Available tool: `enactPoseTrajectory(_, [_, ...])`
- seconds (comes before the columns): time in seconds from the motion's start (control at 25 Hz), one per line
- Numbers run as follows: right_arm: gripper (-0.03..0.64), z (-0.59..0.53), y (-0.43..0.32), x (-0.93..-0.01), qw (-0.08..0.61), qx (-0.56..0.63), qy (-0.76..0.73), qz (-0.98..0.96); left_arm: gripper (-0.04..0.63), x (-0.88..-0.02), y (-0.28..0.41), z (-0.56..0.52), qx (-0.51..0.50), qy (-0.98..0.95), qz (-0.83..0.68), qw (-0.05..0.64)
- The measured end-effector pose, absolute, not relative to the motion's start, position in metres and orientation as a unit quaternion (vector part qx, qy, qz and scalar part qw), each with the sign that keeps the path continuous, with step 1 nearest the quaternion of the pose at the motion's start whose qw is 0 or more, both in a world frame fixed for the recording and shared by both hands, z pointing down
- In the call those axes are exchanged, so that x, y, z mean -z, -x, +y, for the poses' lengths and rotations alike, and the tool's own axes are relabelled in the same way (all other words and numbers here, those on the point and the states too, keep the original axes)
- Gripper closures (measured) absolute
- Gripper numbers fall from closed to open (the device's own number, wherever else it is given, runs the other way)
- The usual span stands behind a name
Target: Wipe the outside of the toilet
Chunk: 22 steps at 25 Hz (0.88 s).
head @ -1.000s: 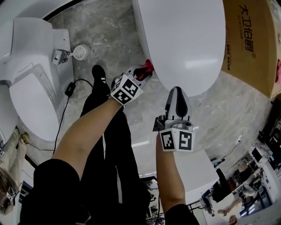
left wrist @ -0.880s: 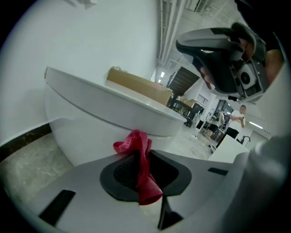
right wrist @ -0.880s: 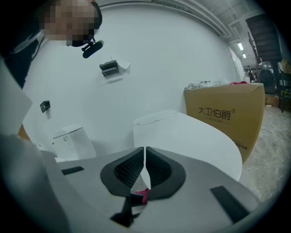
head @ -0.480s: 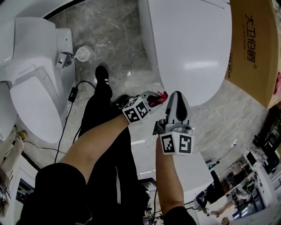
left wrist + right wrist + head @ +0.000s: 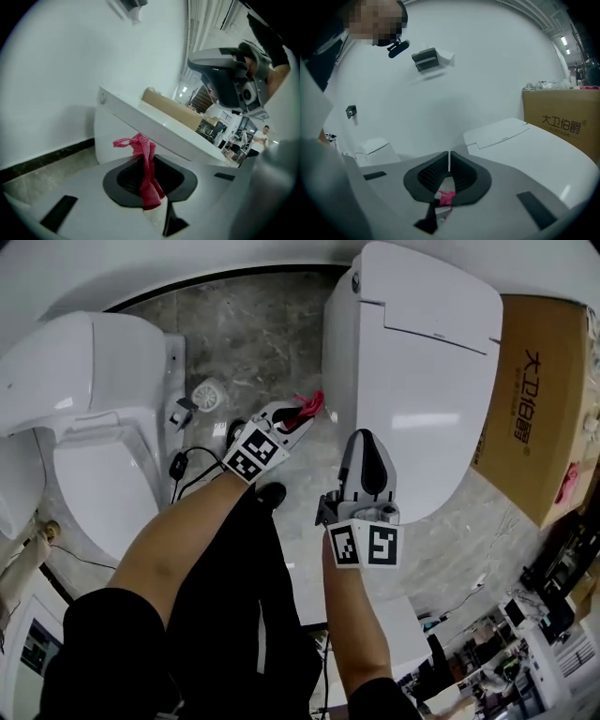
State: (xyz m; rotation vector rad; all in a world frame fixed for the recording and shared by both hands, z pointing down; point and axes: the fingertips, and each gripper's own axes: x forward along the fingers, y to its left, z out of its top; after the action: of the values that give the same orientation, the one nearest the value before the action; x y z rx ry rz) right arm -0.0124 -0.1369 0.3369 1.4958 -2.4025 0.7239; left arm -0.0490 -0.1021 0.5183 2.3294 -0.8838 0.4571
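Observation:
A white toilet (image 5: 422,381) with its lid down fills the upper right of the head view. My left gripper (image 5: 307,412) is shut on a red cloth (image 5: 313,404), and the cloth is held against the toilet's left outer side. In the left gripper view the cloth (image 5: 146,173) hangs pinched between the dark pads, with the toilet body (image 5: 154,133) just beyond. My right gripper (image 5: 367,457) hovers at the lid's near left edge, shut. A small pink bit shows at the base of its jaws (image 5: 446,198).
A second white toilet (image 5: 84,427) stands at the left with a black cable (image 5: 178,465) and a round white fitting (image 5: 208,392) on the marble floor between. A cardboard box (image 5: 539,399) flanks the toilet's right side. The person's dark-trousered legs (image 5: 234,587) stand below the grippers.
The left gripper has carried the cloth along the toilet's left side, from near the front curve farther toward the back. The right gripper keeps its place over the lid edge.

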Motion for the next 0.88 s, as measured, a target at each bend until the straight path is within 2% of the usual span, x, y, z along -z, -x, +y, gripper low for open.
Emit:
enactPoseTrajectory(0.32, [0.578,-0.218,0.055,-0.368,0.14,-0.227,-0.525,-0.808,0.522,-0.508,0.108,-0.249,-0.148,-0.87,-0.403,0.245])
enactPoseTrajectory(0.76, [0.578,-0.242,0.07,-0.467,0.137,-0.311,-0.607,-0.718,0.522,-0.589,0.115,-0.366,-0.194,-0.89,-0.361,0.202])
enactPoseTrajectory(0.88, [0.578,-0.238,0.076,-0.499,0.155,-0.329,-0.623,-0.693,0.522,-0.6,0.122,-0.384,-0.19,-0.893,-0.356,0.197])
